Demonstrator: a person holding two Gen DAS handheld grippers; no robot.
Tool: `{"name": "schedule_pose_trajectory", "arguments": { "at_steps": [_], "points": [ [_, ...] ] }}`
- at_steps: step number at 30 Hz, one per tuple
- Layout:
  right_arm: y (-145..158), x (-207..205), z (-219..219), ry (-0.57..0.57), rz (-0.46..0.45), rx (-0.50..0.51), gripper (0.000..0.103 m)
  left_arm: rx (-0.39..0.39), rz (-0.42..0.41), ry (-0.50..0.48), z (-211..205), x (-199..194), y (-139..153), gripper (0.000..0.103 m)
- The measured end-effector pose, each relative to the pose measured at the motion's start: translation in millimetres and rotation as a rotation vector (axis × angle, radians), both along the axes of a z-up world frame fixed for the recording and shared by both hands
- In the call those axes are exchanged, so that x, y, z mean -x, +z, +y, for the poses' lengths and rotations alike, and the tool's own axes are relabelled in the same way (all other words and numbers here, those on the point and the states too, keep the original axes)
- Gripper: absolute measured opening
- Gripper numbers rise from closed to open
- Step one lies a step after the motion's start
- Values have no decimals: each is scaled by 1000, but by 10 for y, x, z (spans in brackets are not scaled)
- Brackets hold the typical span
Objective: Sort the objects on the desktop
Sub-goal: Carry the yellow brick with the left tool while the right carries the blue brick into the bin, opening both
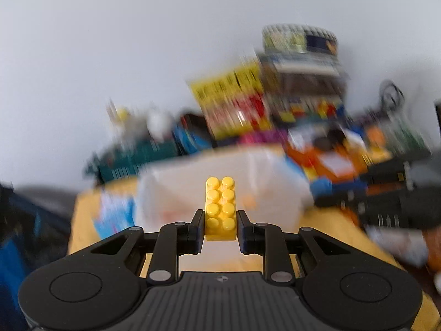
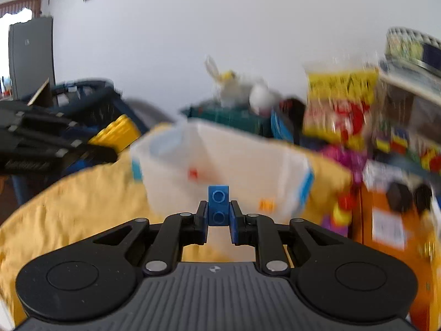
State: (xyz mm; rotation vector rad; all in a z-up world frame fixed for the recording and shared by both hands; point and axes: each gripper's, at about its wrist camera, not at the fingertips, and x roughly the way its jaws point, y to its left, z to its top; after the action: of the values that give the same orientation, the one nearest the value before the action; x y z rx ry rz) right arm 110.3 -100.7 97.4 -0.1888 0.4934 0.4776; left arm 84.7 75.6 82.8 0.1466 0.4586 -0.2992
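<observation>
Left gripper [image 1: 220,222] clamped on a yellow brick [image 1: 221,208], studs up, raised before the near rim of a translucent white bin [image 1: 275,182]. Yellow cloth [image 1: 82,215] open to either side. Right gripper [image 2: 218,216] pinched on a small blue brick [image 2: 218,205], facing the same bin [image 2: 234,151]; blurred clutter crowding its far edge.
</observation>
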Motion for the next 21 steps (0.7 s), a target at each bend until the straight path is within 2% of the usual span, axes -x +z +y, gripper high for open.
{"name": "schedule_pose_trajectory", "arguments": {
  "at_steps": [3,5,9,13,15,16,19,21],
  "points": [
    [118,-252,102,-9,-48,-4,17,-33,-54,16,-103,-331,195,27],
    [126,-422,119,-18,-44,-24,17,-51,-73,25,-144,-512,238,27],
    [9,-726,158,-75,-12,-18,17,-91,-34,69,-211,-872,88,27],
    [-210,-791,171,-97,37,4,18,-69,51,83,-228,-997,-207,28],
    [-282,-783,161,-107,52,19,29,-85,81,85,-241,-1014,-319,34],
    [-298,-772,155,-108,48,20,29,-97,89,79,-255,-1007,-361,38],
    [-286,-706,105,-112,41,8,30,-93,67,65,-229,-899,-363,45],
    [-260,-629,58,-114,37,-13,30,-67,53,63,-188,-783,-325,46]
  ]
}}
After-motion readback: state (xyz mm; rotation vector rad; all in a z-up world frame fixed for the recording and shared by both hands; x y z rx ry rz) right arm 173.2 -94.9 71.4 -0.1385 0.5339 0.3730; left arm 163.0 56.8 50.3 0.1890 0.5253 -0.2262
